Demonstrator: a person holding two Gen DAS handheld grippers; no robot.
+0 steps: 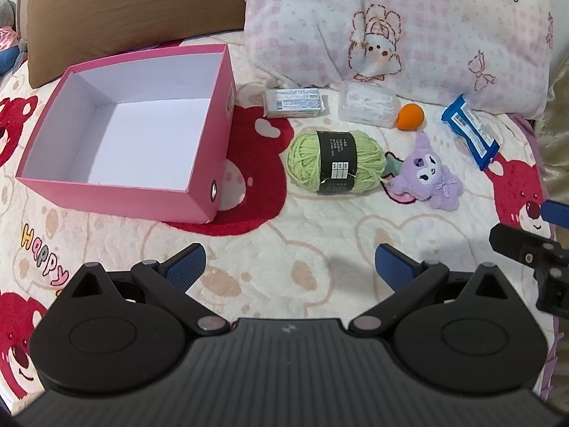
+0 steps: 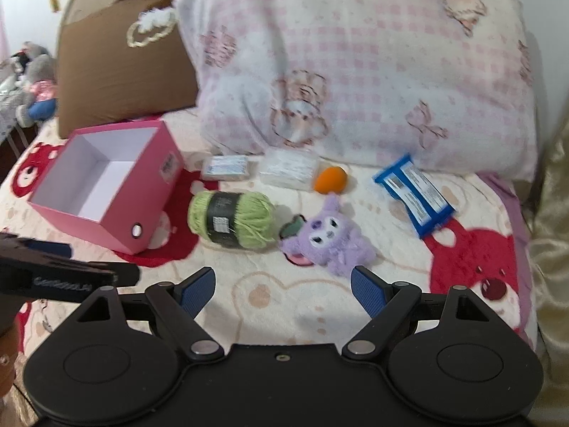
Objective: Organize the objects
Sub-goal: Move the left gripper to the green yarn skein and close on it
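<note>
Yarn (image 1: 336,162), plush toy (image 1: 428,178) and packets lay beside the empty pink box (image 1: 209,163); left gripper (image 1: 290,267) and right gripper (image 2: 282,284) hovered wide apart, holding nothing.

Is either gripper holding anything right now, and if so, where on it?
Nothing is held. The left gripper and right gripper both stand open above the blanket, short of the green yarn and purple plush.

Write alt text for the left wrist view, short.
An empty pink box sits open on a bear-print blanket, left of green yarn, a purple plush, an orange ball, two clear packets and a blue packet. The left gripper hangs open, holding nothing, below them.
</note>
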